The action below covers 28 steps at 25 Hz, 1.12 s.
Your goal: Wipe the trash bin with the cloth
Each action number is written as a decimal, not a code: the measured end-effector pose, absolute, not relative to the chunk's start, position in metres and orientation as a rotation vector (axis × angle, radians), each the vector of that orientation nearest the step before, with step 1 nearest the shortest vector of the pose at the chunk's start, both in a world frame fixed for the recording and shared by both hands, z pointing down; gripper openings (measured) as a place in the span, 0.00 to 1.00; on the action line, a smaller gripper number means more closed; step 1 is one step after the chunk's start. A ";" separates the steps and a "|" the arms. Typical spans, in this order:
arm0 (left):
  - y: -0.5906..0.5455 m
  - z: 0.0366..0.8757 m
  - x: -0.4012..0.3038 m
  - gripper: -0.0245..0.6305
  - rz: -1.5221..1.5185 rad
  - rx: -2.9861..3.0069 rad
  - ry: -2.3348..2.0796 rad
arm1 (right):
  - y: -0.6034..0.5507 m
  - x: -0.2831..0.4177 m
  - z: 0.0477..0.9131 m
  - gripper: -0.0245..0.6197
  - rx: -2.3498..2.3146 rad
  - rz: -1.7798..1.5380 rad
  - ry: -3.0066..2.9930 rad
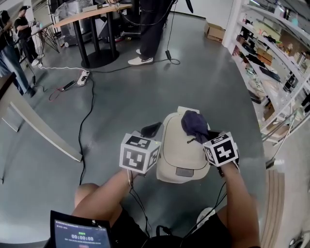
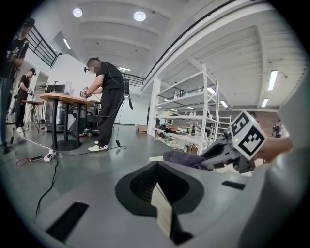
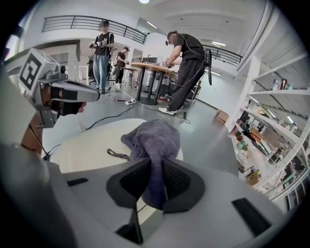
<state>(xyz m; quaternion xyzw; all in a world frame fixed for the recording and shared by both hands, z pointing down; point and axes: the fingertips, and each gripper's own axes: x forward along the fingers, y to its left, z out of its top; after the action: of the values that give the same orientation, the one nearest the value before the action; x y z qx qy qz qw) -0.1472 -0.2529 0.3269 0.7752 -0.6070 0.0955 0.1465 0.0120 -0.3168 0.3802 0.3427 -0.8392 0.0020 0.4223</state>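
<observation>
A beige trash bin point(image 1: 180, 154) stands on the grey floor right in front of me. A dark purple cloth point(image 1: 194, 124) lies bunched on the far right of its lid. My right gripper point(image 1: 207, 134) is shut on the cloth's near end. In the right gripper view the cloth point(image 3: 154, 140) runs from between the pads out over the pale lid point(image 3: 82, 152). My left gripper point(image 1: 151, 129) is beside the bin's left edge, shut on nothing. The left gripper view shows its pads point(image 2: 140, 183) together, with the cloth point(image 2: 181, 159) and right gripper point(image 2: 220, 156) beyond.
A cable and power strip point(image 1: 83, 77) lie on the floor to the left. A long pale board point(image 1: 46, 135) lies at left. Stocked shelves point(image 1: 273, 58) line the right side. People stand at a round table point(image 1: 92, 14) at the back, near a cardboard box point(image 1: 215, 32).
</observation>
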 end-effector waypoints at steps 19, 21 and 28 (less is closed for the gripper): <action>-0.245 0.329 -0.150 0.04 0.359 2.231 -1.791 | -0.305 0.001 0.363 0.15 0.824 0.099 -2.259; -0.242 0.329 -0.152 0.04 0.407 2.243 -1.815 | -0.293 -0.021 0.359 0.15 0.749 0.194 -2.356; -0.226 0.333 -0.164 0.04 0.367 2.197 -1.790 | -0.248 -0.069 0.358 0.15 0.519 0.243 -2.442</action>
<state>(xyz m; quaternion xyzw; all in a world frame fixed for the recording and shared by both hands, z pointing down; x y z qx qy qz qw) -0.1637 -0.2256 0.3328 0.7610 -0.6202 0.1273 0.1415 -0.0692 -0.2483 0.3578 0.1967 -0.9251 0.0921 0.3115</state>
